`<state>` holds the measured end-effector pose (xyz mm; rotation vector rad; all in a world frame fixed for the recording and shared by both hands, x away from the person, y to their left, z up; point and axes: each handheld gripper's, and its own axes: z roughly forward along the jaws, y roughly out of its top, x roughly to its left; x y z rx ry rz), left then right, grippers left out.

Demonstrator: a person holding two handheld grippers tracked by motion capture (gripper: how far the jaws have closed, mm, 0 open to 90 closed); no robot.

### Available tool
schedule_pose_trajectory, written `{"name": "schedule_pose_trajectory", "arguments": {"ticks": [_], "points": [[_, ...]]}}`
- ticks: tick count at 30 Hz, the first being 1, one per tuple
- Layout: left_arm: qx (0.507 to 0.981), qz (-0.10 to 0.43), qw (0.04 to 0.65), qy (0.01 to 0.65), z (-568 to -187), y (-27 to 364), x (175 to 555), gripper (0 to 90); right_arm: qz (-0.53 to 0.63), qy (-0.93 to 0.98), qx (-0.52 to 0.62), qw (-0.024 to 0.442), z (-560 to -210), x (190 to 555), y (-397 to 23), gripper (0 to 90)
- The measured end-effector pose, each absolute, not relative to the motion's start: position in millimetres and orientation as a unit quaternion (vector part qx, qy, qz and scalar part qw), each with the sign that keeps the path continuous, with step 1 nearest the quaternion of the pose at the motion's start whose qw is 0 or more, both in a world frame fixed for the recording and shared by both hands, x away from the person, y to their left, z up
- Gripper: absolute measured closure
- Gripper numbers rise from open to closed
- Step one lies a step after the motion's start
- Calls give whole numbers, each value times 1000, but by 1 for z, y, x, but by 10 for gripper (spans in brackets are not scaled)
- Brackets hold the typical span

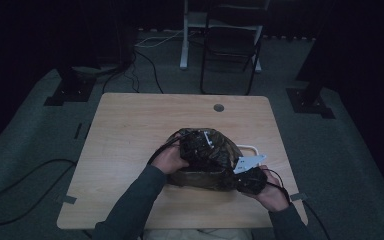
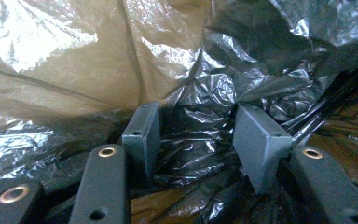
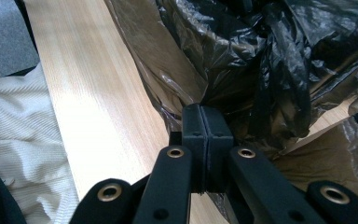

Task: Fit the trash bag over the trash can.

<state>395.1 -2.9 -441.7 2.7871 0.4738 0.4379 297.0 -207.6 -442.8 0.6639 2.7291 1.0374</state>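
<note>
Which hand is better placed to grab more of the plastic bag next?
Left. The left hand-held gripper stands open with crumpled plastic bag between its pads; the right hand-held gripper is already shut at the bag's edge.

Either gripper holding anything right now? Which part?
Right gripper is shut on the thin near edge of the crumpled black plastic bag. Left gripper stands open around bunched film on the bag, pads not pressing.

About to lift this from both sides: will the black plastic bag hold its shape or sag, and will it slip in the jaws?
The black plastic bag is probably floppy: it lies crumpled in deep folds. Its glossy film looks slippery. The right gripper pinches only a thin edge, which may stretch or pull free.
</note>
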Motion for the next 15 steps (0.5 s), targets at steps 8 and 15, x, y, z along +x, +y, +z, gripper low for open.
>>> {"name": "schedule_pose_trajectory", "arguments": {"ticks": [8,15], "points": [[963,135,161,171,-439,0,397,515,344,910,221,73,-444,297,-208,856],[961,140,165,169,-437,2,395,516,346,909,222,70,-445,298,-208,786]]}}
